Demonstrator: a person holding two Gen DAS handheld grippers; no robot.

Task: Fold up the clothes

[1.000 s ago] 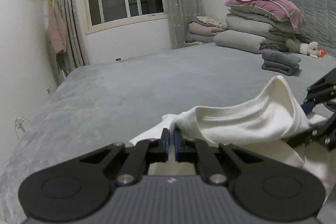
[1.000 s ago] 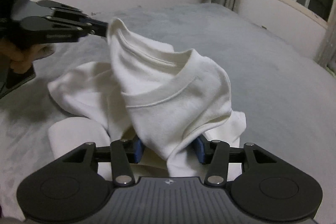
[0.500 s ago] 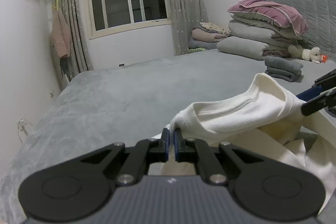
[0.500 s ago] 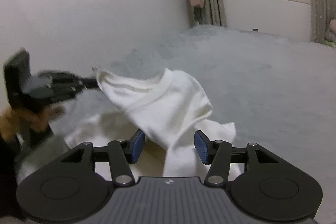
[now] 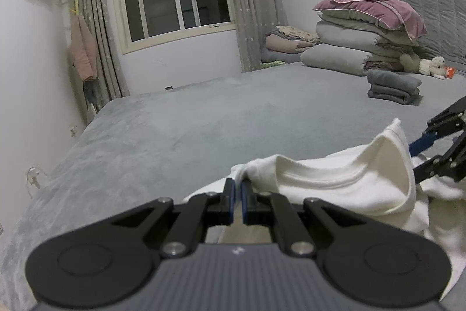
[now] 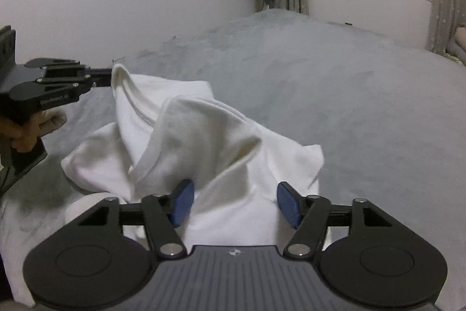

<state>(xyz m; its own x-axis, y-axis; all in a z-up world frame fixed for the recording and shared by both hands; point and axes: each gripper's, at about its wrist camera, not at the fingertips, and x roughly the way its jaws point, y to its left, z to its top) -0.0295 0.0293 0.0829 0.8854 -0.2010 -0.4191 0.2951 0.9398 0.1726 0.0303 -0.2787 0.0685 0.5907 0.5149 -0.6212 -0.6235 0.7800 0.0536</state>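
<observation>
Left tool (image 5: 237, 196) clamped tight on the neckline edge of the white t-shirt (image 5: 335, 185), holding that corner lifted off the grey bed (image 5: 204, 130); hand (image 6: 32, 130) gripping its handle shows in the right view. Left tool hasn't shifted over the last second.

Right tool (image 6: 233, 203) is the change: a second ago its blue pads were pinching a bunched fold of the shirt, now the jaws stand about half open, with cloth lying between and under them but neither pad pressing it. It opened early in that second and has sat at about this width since. The fold has slumped off the right tool and the shirt sags from the left tool's corner down to a crumpled heap just ahead of and below the right tool.

Read: right side released, probably to re-grab a better point (shoulder or hem). Shirt not spread flat yet, no fold made, task early. Risk: one-corner hold lets the cloth twist.
</observation>
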